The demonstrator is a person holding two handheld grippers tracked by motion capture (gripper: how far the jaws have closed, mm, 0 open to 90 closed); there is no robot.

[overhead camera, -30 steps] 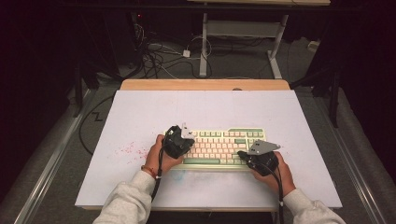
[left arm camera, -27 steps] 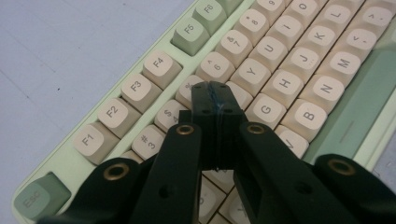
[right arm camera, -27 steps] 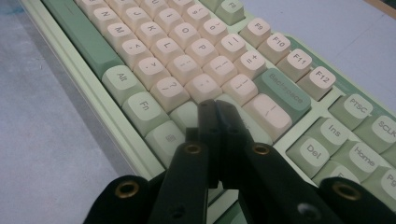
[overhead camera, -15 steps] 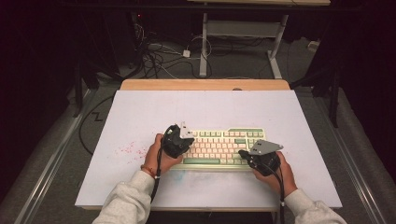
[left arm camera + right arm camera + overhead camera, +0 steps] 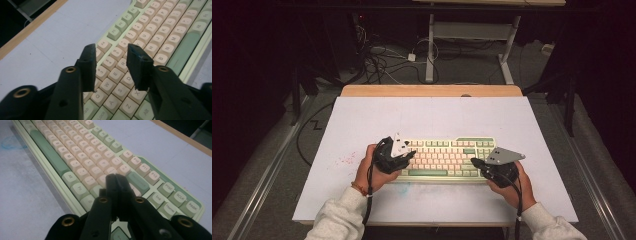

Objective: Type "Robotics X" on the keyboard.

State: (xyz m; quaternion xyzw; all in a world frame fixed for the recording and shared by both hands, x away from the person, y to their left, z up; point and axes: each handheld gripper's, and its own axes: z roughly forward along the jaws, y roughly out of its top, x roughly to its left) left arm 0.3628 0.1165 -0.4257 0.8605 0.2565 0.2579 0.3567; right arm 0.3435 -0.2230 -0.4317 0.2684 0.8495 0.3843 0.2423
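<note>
Keyboard (image 5: 446,158) under both tools

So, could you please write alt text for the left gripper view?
The left gripper, jaws open with a gap between them, hovers over the letter keys of a pale green keyboard with cream keycaps. The keyboard lies on a white table surface.

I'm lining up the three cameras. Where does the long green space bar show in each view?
High view: the space bar lies in the keyboard's near row, between the left gripper and the right gripper.
Left gripper view: space bar at right, running diagonally beyond the open jaws.
Right gripper view: space bar upper left, past the shut jaws.
Shared landmark: the table's wooden edge.
</note>
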